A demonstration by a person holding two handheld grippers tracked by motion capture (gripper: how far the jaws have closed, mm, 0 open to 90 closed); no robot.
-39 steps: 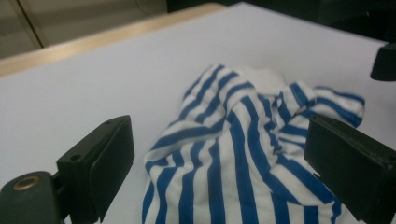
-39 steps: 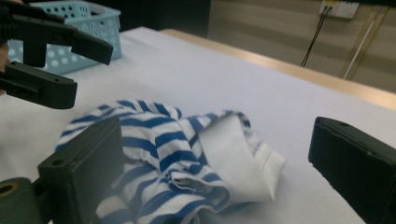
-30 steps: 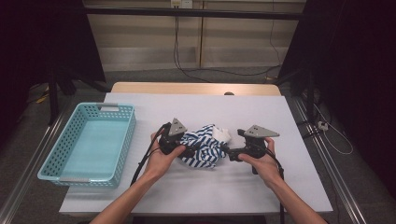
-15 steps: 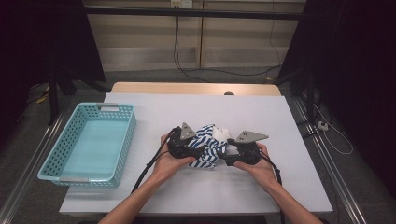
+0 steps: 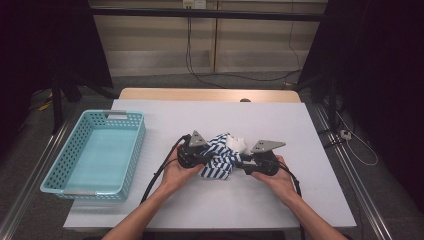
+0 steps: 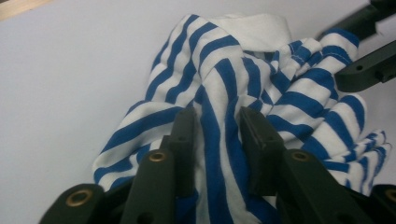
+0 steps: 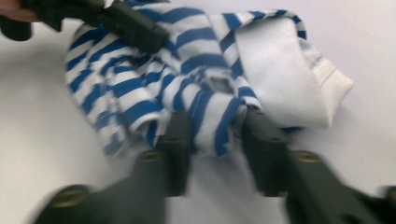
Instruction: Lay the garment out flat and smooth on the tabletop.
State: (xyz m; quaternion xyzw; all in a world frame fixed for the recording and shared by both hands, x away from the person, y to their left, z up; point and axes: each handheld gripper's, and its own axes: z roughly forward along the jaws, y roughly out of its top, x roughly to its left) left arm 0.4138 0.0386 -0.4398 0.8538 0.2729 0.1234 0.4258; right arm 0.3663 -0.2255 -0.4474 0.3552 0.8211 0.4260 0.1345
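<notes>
Item: 1 striped garment (image 5: 220,160), bunched on desk (image 5: 300,130), right of basket (image 5: 95,150).
Left gripper (image 6: 217,135): jaws just closing, pinching garment's left end.
Right gripper (image 7: 217,135): jaws just closing, pinching right end.
Axis: garment spans between both grippers.

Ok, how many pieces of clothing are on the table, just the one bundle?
1 that I can tell: the blue-and-white striped garment lies bunched mid-table between the left gripper and the right gripper, right of the basket. The bundle's folds could hide a second piece.
</notes>
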